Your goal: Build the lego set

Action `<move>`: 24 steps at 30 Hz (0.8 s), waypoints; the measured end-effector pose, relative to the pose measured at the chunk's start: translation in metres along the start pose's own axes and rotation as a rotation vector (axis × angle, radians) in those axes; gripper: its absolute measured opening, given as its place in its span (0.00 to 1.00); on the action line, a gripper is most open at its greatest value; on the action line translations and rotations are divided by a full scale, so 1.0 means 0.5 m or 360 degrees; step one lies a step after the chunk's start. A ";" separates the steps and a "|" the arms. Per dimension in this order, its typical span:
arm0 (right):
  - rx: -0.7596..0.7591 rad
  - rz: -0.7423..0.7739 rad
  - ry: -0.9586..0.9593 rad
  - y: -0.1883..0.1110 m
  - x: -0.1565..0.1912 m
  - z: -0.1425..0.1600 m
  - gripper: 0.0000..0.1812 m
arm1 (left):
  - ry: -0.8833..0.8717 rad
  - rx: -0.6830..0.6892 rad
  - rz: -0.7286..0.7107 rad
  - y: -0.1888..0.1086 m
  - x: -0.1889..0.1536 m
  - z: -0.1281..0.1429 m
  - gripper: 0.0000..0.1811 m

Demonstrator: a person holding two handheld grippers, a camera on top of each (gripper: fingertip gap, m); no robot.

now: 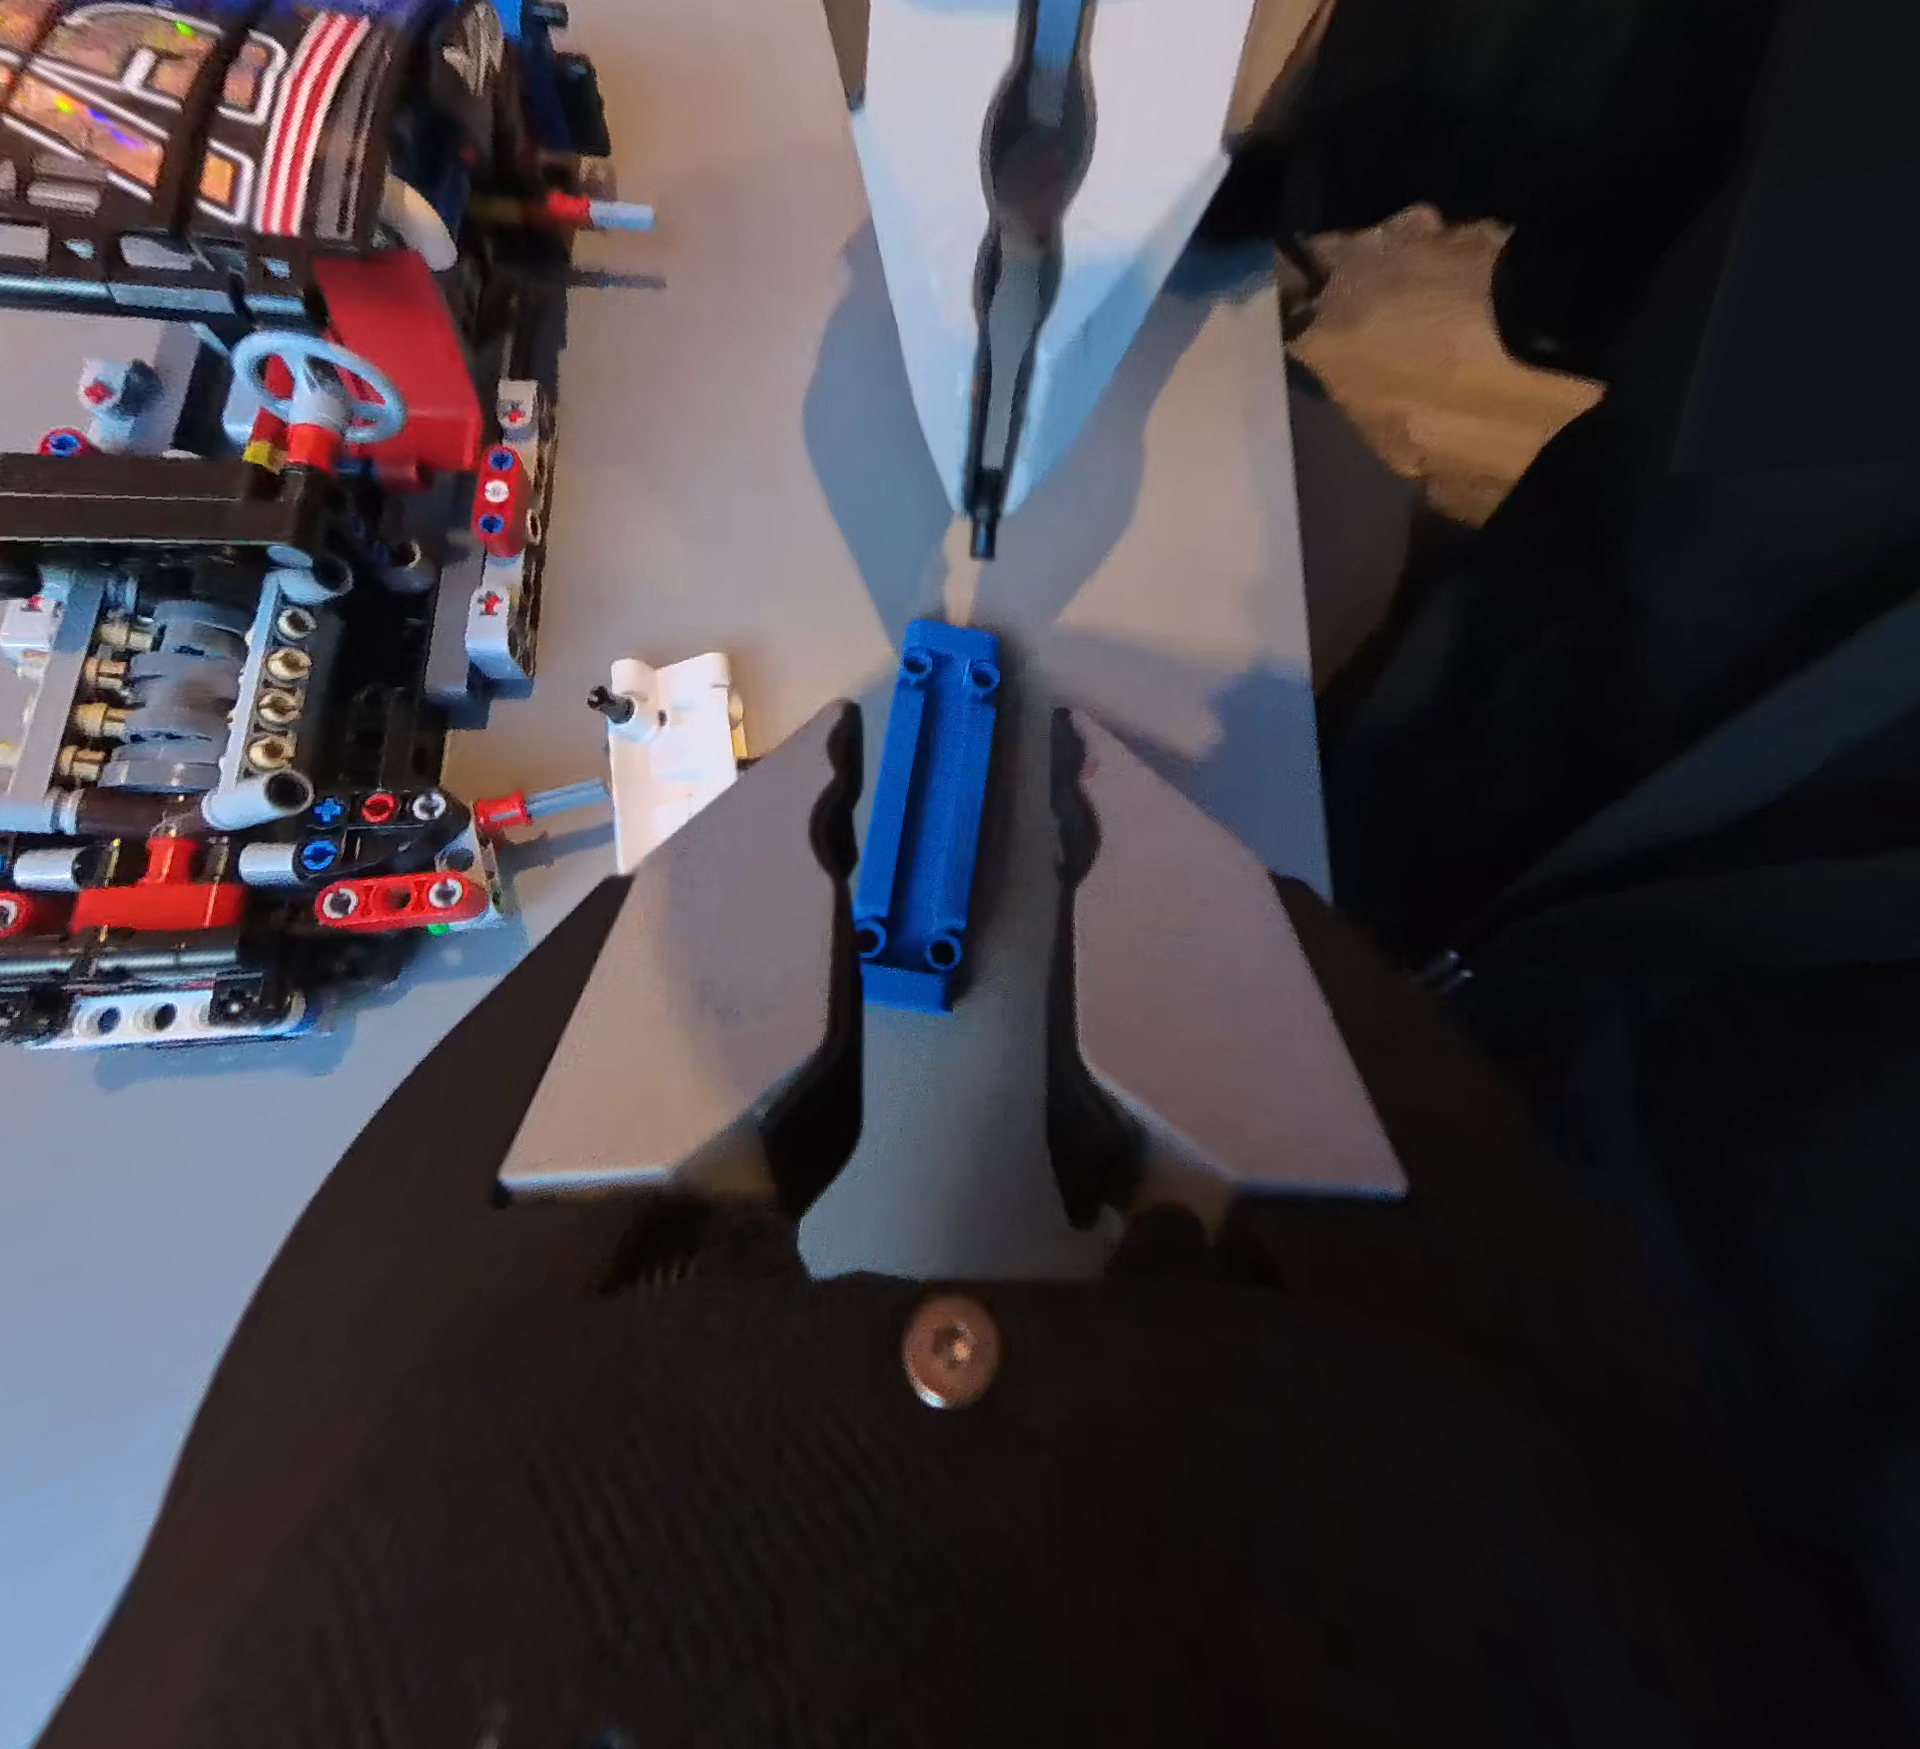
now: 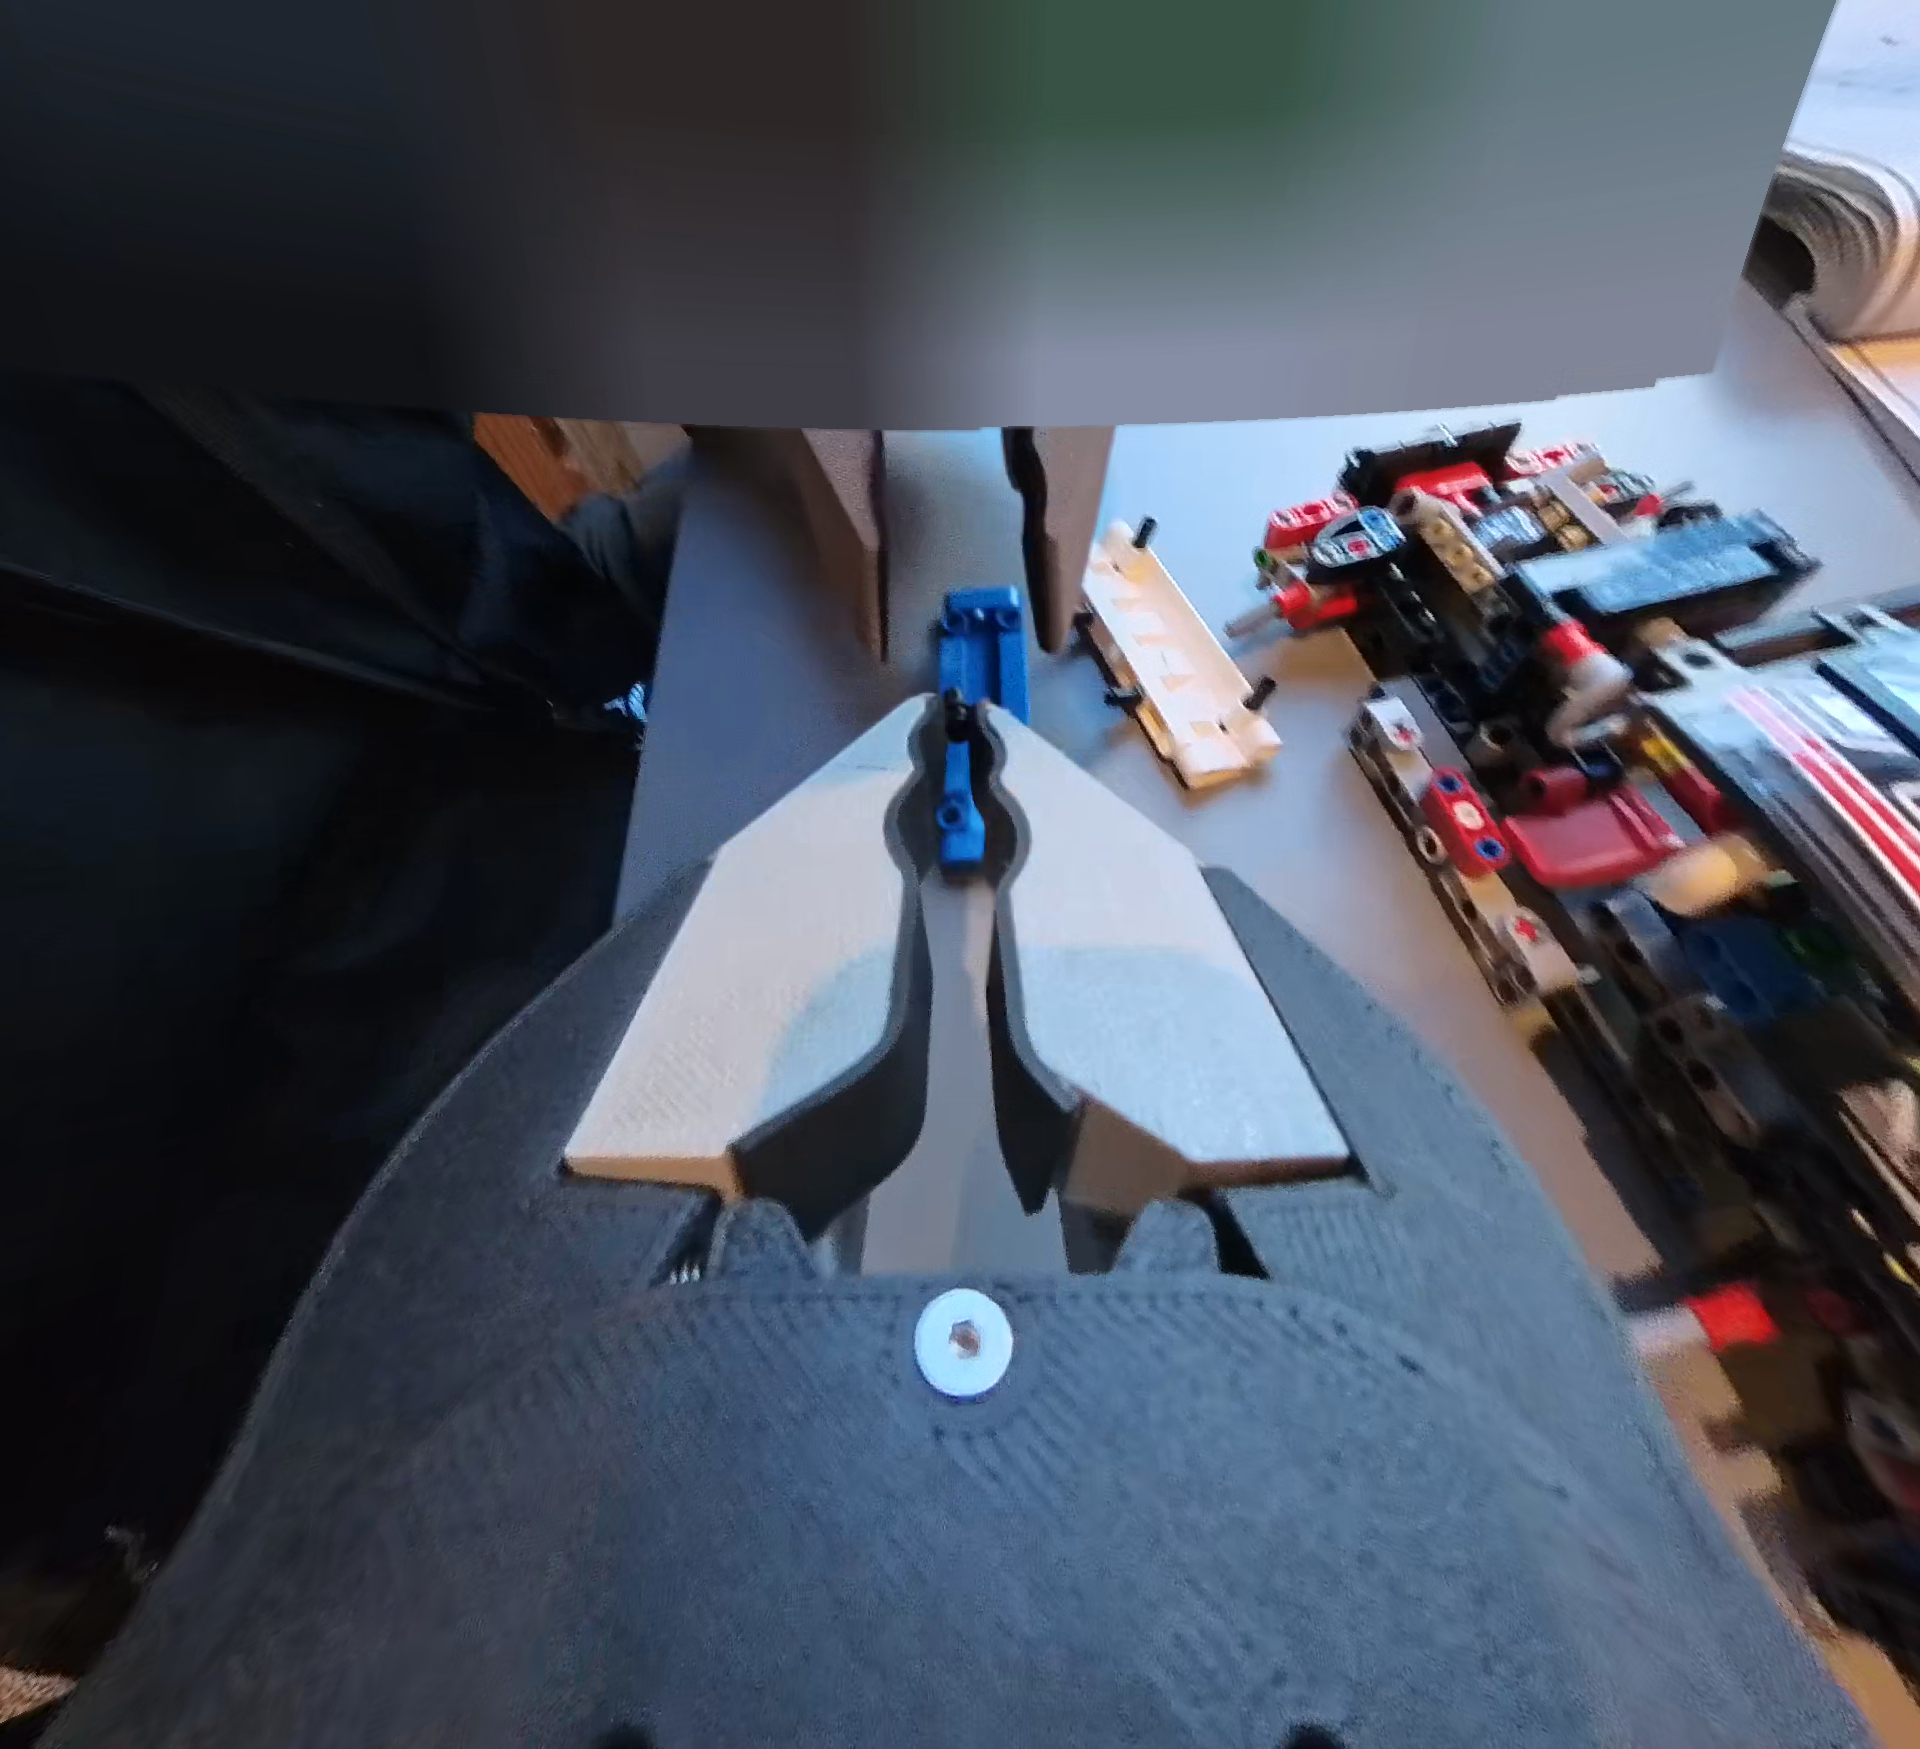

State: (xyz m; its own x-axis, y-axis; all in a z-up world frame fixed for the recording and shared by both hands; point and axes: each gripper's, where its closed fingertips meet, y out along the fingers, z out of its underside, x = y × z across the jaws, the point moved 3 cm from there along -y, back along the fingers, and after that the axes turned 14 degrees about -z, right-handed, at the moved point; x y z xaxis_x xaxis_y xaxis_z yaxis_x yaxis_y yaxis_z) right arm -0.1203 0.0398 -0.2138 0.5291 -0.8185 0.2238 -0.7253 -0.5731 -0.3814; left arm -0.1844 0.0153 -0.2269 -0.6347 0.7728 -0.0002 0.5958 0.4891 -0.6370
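A blue Lego panel (image 1: 925, 826) lies on the grey table (image 1: 717, 473) near its right edge. My left gripper (image 1: 954, 717) is open, with one finger on each side of the panel. My right gripper (image 1: 985, 494) comes in from the far side, shut on a small black pin (image 1: 982, 530) held just above the panel's far end. In the right wrist view the right gripper (image 2: 956, 712) pinches the pin (image 2: 954, 720) over the blue panel (image 2: 987, 650), and the left gripper's fingers (image 2: 1065, 546) stand beyond it.
A large, partly built Lego car (image 1: 239, 473) fills the table's left side; it also shows in the right wrist view (image 2: 1621, 764). A white panel with black pins (image 1: 675, 754) lies between car and blue panel. The table edge (image 1: 1299, 660) drops to a dark area. My left and right fingertips are right by each other.
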 end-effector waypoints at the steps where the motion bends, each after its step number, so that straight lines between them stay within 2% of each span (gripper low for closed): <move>1: 0.0047 0.0029 0.0028 -0.004 -0.004 0.007 0.01 | 0.0023 0.0024 -0.0001 0.004 0.000 0.003 0.19; 5: 0.0268 0.0083 0.0137 0.007 -0.009 0.033 0.01 | 0.0128 0.0194 -0.0040 0.021 0.007 0.031 0.23; 9: 0.0434 0.0148 0.0206 0.023 -0.016 0.046 0.01 | 0.0306 0.0301 -0.0082 0.030 0.007 0.053 0.20; 12: 0.0511 0.0163 0.0257 0.026 -0.017 0.042 0.01 | 0.0398 0.0267 -0.0047 0.033 -0.004 0.050 0.12; 19: 0.0779 0.0225 0.0232 0.027 -0.019 0.044 0.01 | 0.0436 0.0209 -0.0022 0.040 -0.005 0.046 0.12; 24: 0.0851 0.0176 0.0275 0.029 -0.021 0.049 0.01 | 0.0416 0.0135 0.0017 0.047 -0.007 0.042 0.12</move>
State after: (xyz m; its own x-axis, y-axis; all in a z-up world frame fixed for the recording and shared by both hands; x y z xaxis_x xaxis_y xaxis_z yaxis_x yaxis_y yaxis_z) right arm -0.1255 0.0409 -0.2437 0.3503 -0.8929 0.2828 -0.4249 -0.4206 -0.8016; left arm -0.1785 0.0154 -0.2580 -0.4733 0.8613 0.1849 0.5515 0.4534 -0.7002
